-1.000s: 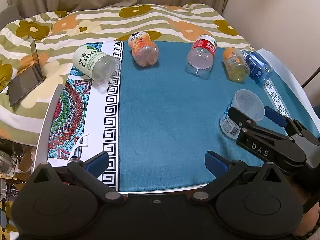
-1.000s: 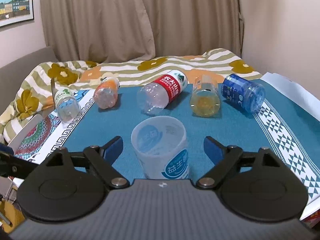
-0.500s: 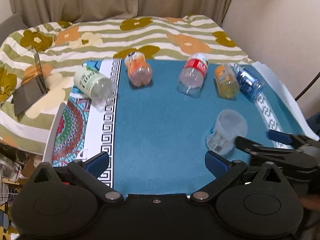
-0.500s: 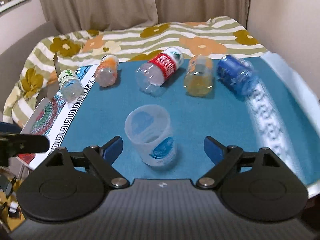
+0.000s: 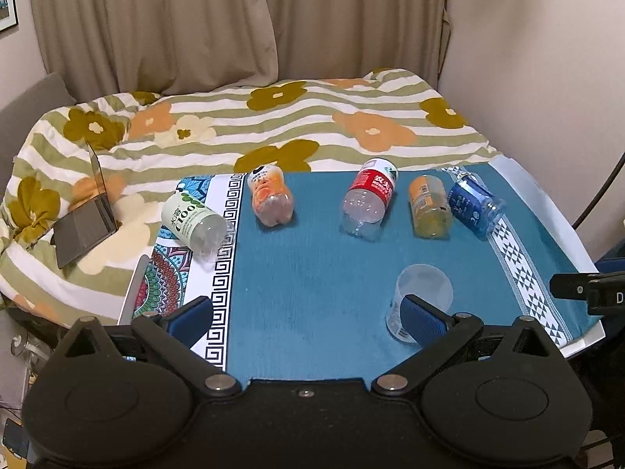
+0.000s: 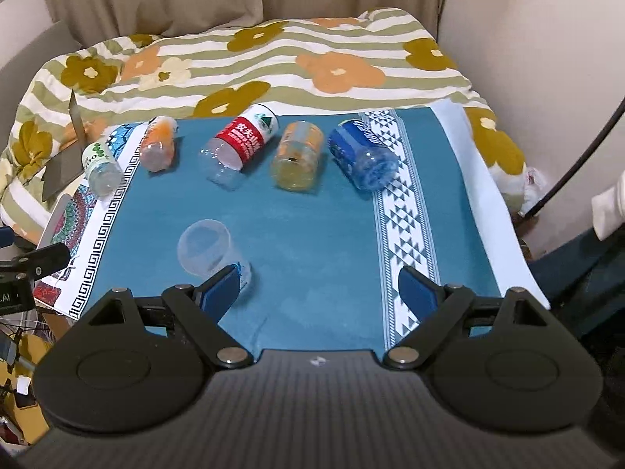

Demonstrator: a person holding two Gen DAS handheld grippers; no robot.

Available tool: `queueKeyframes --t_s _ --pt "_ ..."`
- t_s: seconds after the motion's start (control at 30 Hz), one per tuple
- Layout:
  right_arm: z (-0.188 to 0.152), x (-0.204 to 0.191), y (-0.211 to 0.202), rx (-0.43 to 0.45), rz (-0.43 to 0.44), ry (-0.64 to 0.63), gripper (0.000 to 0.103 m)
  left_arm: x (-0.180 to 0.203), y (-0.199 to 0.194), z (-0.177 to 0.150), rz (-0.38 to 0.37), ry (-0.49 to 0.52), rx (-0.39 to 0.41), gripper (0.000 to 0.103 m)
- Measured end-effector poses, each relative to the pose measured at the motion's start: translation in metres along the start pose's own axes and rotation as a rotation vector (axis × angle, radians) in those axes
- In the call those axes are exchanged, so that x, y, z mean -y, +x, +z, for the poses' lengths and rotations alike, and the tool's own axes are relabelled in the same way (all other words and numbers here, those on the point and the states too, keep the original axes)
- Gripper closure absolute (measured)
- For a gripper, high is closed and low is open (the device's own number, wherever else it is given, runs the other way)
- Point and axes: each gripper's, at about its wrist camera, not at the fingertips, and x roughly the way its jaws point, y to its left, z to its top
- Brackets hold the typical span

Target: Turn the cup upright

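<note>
A translucent plastic cup (image 5: 422, 289) with a blue label stands upright, mouth up, on the blue cloth (image 5: 312, 273). In the right wrist view the cup (image 6: 207, 250) sits just beyond my left finger. My left gripper (image 5: 308, 316) is open and empty near the table's front edge; its right pad hides the cup's lower part. My right gripper (image 6: 318, 293) is open and empty, pulled back from the cup. The right gripper's tip shows at the left wrist view's right edge (image 5: 586, 293).
Several bottles lie on their sides in a row at the back: green-label (image 5: 195, 224), orange (image 5: 269, 199), red-label (image 5: 369, 203), yellow (image 5: 429, 207), blue (image 5: 474, 205). A laptop (image 5: 84, 215) rests on the flowered blanket (image 5: 273, 117) at the left.
My right gripper has let go of the upright cup and drawn back and to the right. My left gripper has also risen and pulled back.
</note>
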Motion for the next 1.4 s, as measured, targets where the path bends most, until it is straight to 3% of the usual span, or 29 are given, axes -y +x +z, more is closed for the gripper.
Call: queueKeyframes --t_s 0.7,1.4 --pt "-0.004 0.002 0.0 0.003 0.014 -0.001 0.0 0.01 -0.008 -0.001 0.03 0.013 0.05 0.0" --pt "-0.004 0.002 0.003 0.007 -0.016 0.013 0.0 0.011 -0.004 0.002 0.001 0.028 0.055 0.0"
